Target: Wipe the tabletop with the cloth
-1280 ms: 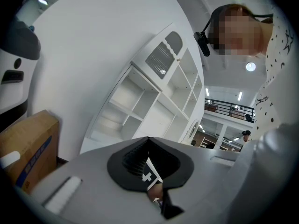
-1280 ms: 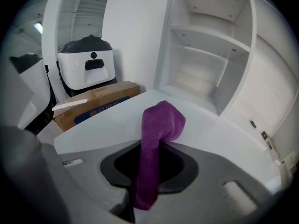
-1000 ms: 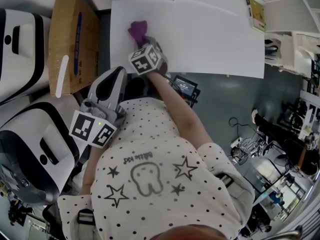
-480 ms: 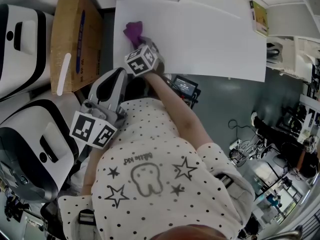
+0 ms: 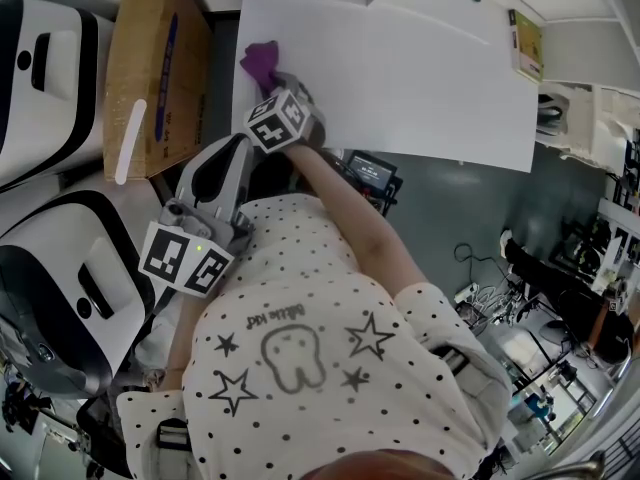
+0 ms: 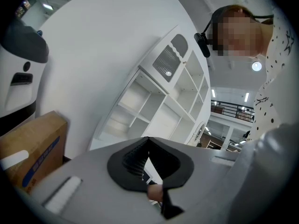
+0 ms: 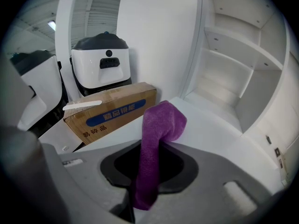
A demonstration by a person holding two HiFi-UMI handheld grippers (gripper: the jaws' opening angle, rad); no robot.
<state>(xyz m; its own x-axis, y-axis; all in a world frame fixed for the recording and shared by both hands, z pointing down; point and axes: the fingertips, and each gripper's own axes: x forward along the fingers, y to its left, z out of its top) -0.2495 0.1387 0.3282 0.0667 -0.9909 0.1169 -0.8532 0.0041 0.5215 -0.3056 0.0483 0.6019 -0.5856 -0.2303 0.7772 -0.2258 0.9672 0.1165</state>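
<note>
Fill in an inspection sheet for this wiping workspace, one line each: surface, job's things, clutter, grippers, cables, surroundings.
Surface: white tabletop, bare except for the cloth near its left edge.
Job's things: purple cloth, its free end resting on the tabletop.
Clutter: nothing seen on the tabletop.
Grippers: right hand-held gripper shut on the cloth; left hand-held gripper shut and empty, held off the table at the person's side.
Cables: loose cables on the floor to the right.
Surroundings: cardboard box left of the table; white-and-black machines beside it; white shelving beyond.
</note>
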